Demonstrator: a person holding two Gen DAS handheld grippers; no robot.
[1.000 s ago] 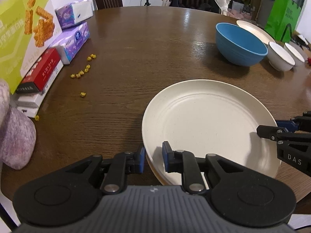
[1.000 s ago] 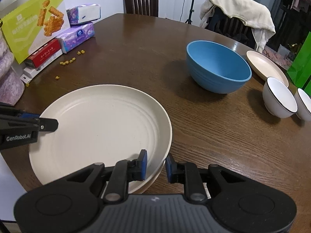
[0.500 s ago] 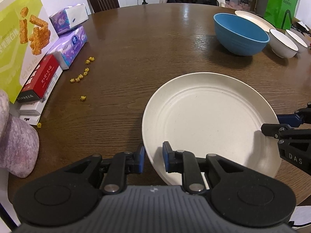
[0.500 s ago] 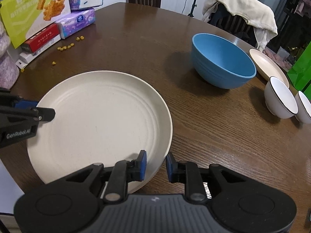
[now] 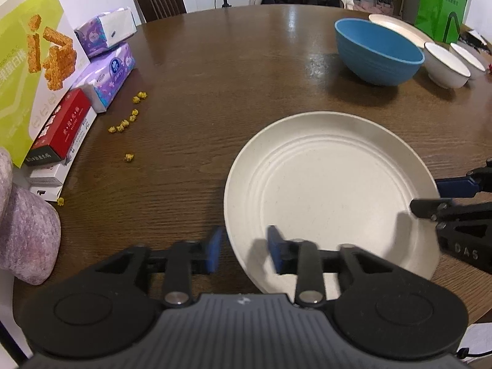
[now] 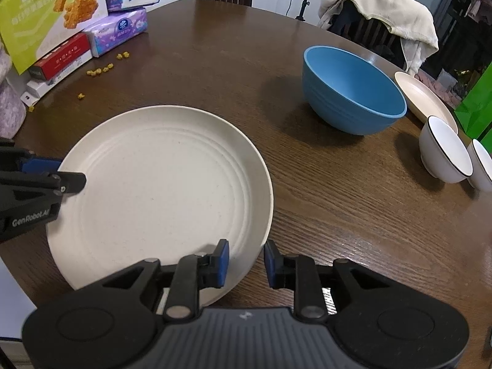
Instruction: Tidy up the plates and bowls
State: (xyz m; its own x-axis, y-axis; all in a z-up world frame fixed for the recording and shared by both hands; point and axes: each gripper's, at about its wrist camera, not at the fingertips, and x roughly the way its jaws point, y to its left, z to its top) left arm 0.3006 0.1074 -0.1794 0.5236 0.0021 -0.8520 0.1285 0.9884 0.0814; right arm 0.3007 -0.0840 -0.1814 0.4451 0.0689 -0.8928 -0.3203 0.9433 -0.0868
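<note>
In the left wrist view, the snack boxes point(image 5: 46, 92) and tissue packs point(image 5: 107, 61) are seen stacked at the upper left, with yellow crumbs point(image 5: 129, 120) scattered just beside them on the round wooden table point(image 5: 215, 77). At lower centre, the left gripper point(image 5: 243, 253) is seen with its jaws opening; the near rim of the large cream plate point(image 5: 326, 190) lies between the blue pads, and no pad is seen pressing on it. The plate is set flat on the table at centre right. At the right edge, the right gripper point(image 5: 427, 196) straddles the opposite rim; its jaws are opening too, and in its own view a gap is seen on both sides of the rim.

At the upper right, the blue bowl point(image 5: 378, 52), a smaller cream plate point(image 5: 396, 27) and two white bowls point(image 5: 446, 64) are left apart, not yet stacked. The large plate is judged as placed; the gathering of the remaining plates and bowls is judged as mostly undone.
</note>
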